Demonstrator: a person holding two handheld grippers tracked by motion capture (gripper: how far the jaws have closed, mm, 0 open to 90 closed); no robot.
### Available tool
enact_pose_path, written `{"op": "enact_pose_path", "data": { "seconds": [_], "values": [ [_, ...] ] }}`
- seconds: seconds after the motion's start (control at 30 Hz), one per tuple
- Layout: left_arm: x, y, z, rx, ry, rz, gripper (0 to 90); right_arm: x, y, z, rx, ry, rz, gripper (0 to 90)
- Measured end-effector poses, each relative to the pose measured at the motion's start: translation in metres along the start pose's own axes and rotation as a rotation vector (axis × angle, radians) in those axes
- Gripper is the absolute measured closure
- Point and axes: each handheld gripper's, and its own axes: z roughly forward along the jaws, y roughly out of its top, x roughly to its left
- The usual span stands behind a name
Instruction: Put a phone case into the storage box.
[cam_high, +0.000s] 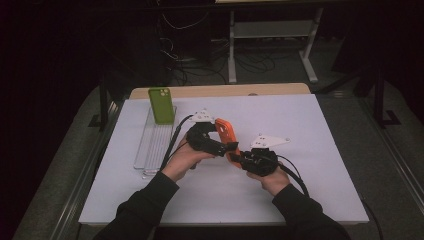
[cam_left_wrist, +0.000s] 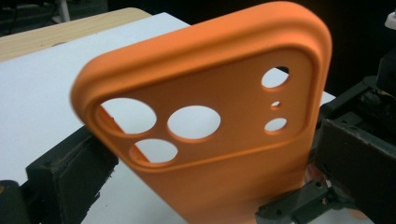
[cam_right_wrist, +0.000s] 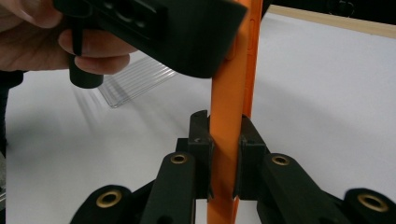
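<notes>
Orange phone case (cam_high: 226, 134) held up off the white table (cam_high: 310, 150) near its middle, between the two grippers; camera cut-outs toward the far end in the high view, seen close as three large round holes and three small ones (cam_left_wrist: 210, 121) in the left gripper view; edge-on and upright (cam_right_wrist: 231, 116) in the right gripper view. Right gripper (cam_right_wrist: 225, 154) clenched on the case's lower edge, one black jaw pressed to each face; the same gripper (cam_high: 239, 159) seen from above at the case's near end, in the right hand (cam_high: 270, 179). Left gripper (cam_high: 231, 146) reached across to the case from the left hand (cam_high: 182, 159); jaws set either side of the case in the left gripper view, the left-hand one hard against its edge, though whether truly pinching cannot be told. Farther out, a clear ribbed tray (cam_high: 150, 147) at the table's left side; a green phone case (cam_high: 161, 105) stood upright at its far end. Beyond the white surface, a strip of wooden tabletop (cam_high: 280, 89); dark floor with cables behind.
</notes>
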Motion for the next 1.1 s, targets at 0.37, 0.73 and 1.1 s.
{"op": "enact_pose_path", "data": {
  "seconds": [0.37, 0.73, 1.1],
  "values": [
    [0.0, -0.001, -0.002, -0.018, 0.01, -0.021, 7.3, 0.003, -0.001, 0.002, 0.002, 0.004, -0.011, 78.4],
    [-0.001, 0.002, -0.008, -0.048, -0.017, -0.034, 14.0, 0.005, -0.001, 0.005, 0.013, 0.007, -0.023, 77.7],
    [0.0, 0.004, -0.009, -0.04, -0.005, -0.025, 14.8, 0.003, 0.0, 0.003, 0.023, 0.01, -0.011, 51.1]
  ]
}}
